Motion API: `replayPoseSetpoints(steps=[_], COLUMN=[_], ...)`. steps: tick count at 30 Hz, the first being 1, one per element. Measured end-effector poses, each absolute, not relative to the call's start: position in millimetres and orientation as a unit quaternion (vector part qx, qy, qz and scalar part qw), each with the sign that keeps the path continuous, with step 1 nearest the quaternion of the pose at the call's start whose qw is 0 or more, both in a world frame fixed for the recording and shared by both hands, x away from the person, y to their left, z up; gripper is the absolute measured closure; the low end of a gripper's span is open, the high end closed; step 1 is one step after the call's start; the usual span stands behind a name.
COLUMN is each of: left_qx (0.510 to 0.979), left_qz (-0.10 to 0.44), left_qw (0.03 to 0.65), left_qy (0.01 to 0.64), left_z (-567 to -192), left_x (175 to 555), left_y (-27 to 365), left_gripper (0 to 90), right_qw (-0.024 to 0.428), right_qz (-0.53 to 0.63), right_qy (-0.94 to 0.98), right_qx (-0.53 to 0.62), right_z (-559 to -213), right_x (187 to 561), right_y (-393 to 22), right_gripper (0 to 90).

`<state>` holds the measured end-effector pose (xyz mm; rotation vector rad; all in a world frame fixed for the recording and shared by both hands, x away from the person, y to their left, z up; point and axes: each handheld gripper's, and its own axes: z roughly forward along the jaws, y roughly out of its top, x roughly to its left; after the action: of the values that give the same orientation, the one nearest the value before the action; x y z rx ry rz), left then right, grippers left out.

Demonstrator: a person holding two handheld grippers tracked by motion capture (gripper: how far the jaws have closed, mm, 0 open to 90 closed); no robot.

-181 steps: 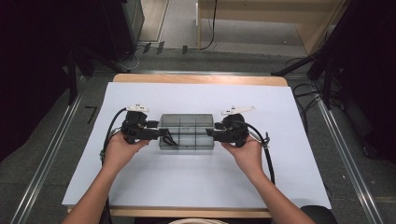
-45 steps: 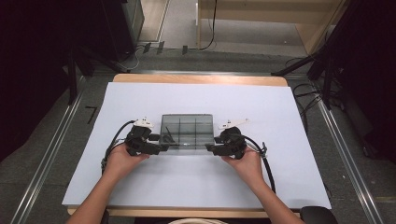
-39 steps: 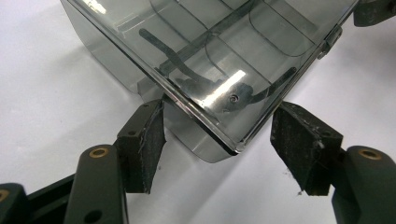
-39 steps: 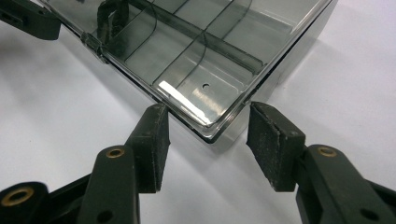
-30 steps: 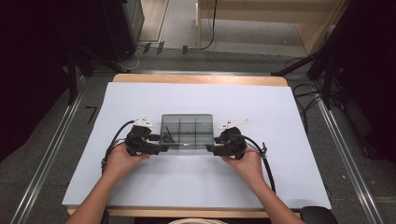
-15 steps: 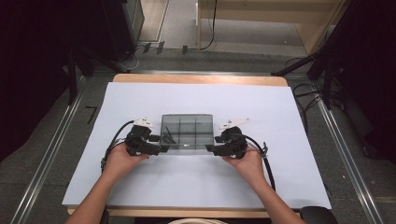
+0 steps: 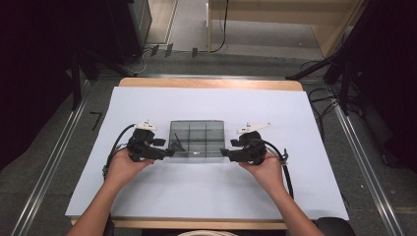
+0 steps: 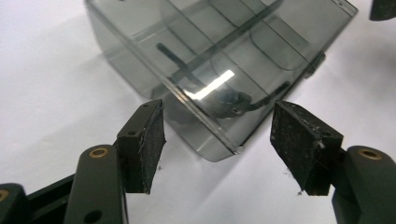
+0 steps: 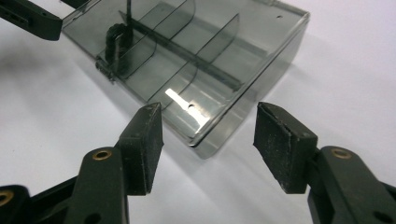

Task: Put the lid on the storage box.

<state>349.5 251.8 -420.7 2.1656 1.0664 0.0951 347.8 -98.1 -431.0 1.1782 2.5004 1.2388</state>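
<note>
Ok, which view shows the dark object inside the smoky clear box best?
The left gripper view: the dark curved object lies close behind the box wall, between open pads. The right gripper view shows it farther off, at the box's far end. The high view shows it as a thin dark streak.

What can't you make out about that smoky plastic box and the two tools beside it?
- Box contents: in the left gripper view a thin dark thing lies inside; tinted walls and glare blur what it is.
- The latch: too small to tell whether it is fastened.
- Left tool and right tool: their bodies are cut off by the bottom edge.
- High view: the near table edge is partly hidden by the forearms.
</note>
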Motion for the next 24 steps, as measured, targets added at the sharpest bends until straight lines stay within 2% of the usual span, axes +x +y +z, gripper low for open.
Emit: replayPoseSetpoints(steps=[15, 24], left_qx=[0.83, 0.825], left_qz=[0.055, 0.058], left_qw=[0.358, 0.356], left_qy=[0.424, 0.435], left_z=[-414, -418], left_x=[356, 363], left_y=[266, 275], left_gripper=[36.8, 36.7], right_qw=[0.081, 0.1], right_qz=[0.423, 0.413], right_qy=[0.793, 0.781], right_qx=[0.431, 0.458], right_z=[-425, -428], right_x=[363, 373], right_y=[-130, -148], right_gripper=[33.7, 30.8])
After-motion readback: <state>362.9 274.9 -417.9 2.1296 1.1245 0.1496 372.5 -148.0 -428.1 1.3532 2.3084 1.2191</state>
